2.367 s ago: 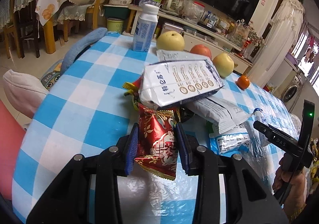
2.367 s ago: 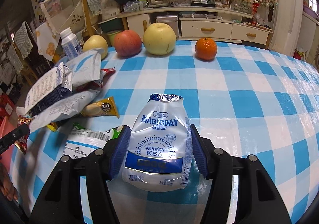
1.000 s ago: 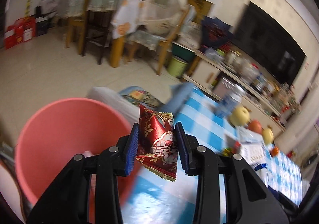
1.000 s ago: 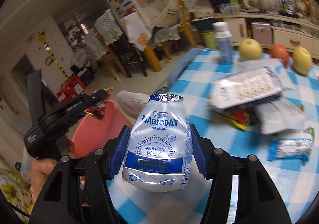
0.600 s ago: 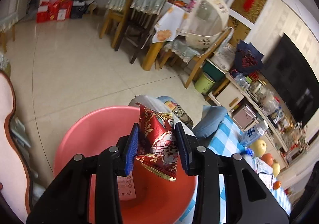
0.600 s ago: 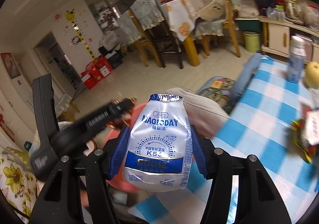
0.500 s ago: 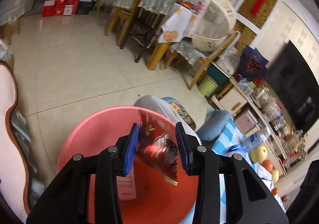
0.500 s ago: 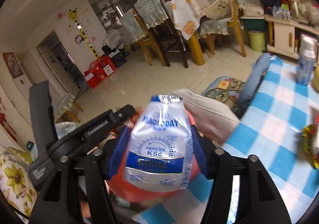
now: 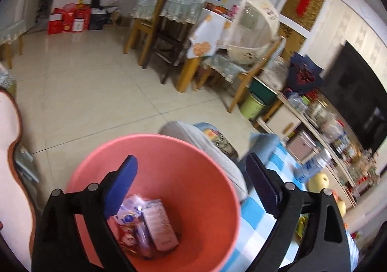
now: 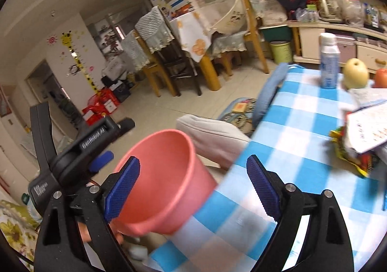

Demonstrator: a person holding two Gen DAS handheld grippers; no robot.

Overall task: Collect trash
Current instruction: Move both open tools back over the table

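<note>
A pink bin (image 9: pixel 193 163) stands on the floor beside the blue-checked table (image 9: pixel 256 214). Inside it lie the red snack wrapper (image 9: pixel 125 233), a white pouch (image 9: pixel 158 223) and other wrappers. My left gripper (image 9: pixel 191 182) is open and empty above the bin. My right gripper (image 10: pixel 193 182) is open and empty over the bin (image 10: pixel 169 175) and the table edge (image 10: pixel 290 151). The left gripper also shows in the right wrist view (image 10: pixel 101 151), left of the bin. More wrappers (image 10: pixel 358 136) lie on the table at the right.
A milk bottle (image 10: pixel 329 64), a pear (image 10: pixel 355 73) and an apple (image 10: pixel 381 77) stand at the table's far side. A grey cushion (image 10: pixel 210 134) and a blue chair back (image 10: pixel 268 95) sit beside the bin. Wooden chairs (image 9: pixel 154 23) and a dining table stand across the tiled floor.
Both grippers opened. The red wrapper dropped from my left gripper into the bin, and the white pouch left my right gripper and now lies in the bin.
</note>
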